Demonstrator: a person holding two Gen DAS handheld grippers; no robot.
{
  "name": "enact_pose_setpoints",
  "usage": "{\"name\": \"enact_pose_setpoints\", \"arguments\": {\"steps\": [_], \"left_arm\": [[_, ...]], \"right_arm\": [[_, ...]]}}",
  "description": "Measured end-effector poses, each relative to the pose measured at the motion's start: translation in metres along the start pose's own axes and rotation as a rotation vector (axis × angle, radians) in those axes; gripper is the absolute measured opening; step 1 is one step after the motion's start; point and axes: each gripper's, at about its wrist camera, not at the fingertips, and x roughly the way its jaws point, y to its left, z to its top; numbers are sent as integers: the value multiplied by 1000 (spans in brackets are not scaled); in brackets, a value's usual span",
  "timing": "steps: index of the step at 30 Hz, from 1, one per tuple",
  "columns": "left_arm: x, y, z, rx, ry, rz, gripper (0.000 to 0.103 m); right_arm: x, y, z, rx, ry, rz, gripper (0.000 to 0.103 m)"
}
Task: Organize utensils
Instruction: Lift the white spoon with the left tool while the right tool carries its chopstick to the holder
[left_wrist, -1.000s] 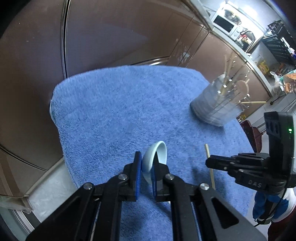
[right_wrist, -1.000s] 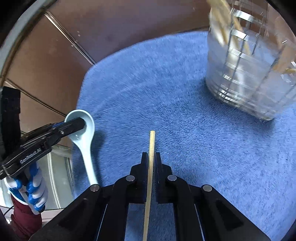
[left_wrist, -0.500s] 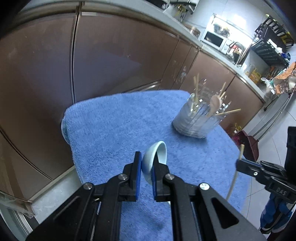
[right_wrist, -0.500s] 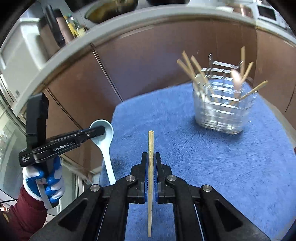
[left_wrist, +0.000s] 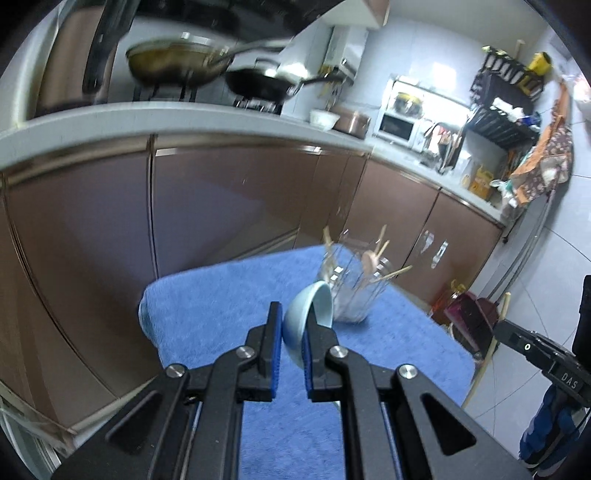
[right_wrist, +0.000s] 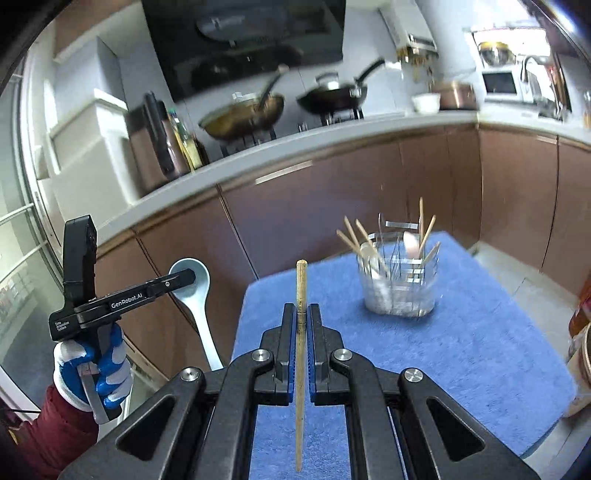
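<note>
My left gripper (left_wrist: 292, 314) is shut on a pale blue ceramic spoon (left_wrist: 308, 314), held by its bowl well above the blue towel (left_wrist: 229, 295). In the right wrist view the spoon (right_wrist: 195, 295) hangs from that gripper (right_wrist: 184, 275) at the left. My right gripper (right_wrist: 303, 308) is shut on a wooden chopstick (right_wrist: 301, 332), held upright above the towel (right_wrist: 461, 350). In the left wrist view the chopstick (left_wrist: 491, 347) and right gripper (left_wrist: 498, 326) are at the right. A wire utensil holder (right_wrist: 399, 284) with wooden utensils stands on the towel's far side; it also shows in the left wrist view (left_wrist: 354, 291).
Brown kitchen cabinets (right_wrist: 332, 206) under a white counter stand behind the towel-covered table. Pans (right_wrist: 240, 114) sit on the stove. A microwave (left_wrist: 402, 122) and racks are at the far right. Tiled floor lies to the right of the table.
Both grippers have risen high above the towel and tilted up, each keeping its utensil. The counter and stove have come into view; the holder looks smaller and farther.
</note>
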Motion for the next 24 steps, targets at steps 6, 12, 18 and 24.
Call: {"name": "enact_pose_setpoints", "arguments": {"steps": [6, 12, 18, 24], "left_arm": [[-26, -33, 15, 42, -91, 0, 9], [-26, -55, 40, 30, -135, -42, 9], [-10, -74, 73, 47, -177, -48, 9], [29, -79, 107, 41, -218, 6, 9]], "right_arm": [[-37, -4, 5, 12, -111, -7, 5], [-55, -14, 23, 16, -198, -34, 5], [-55, -19, 53, -2, -280, -46, 5], [-35, -35, 89, -31, -355, -78, 5]]}}
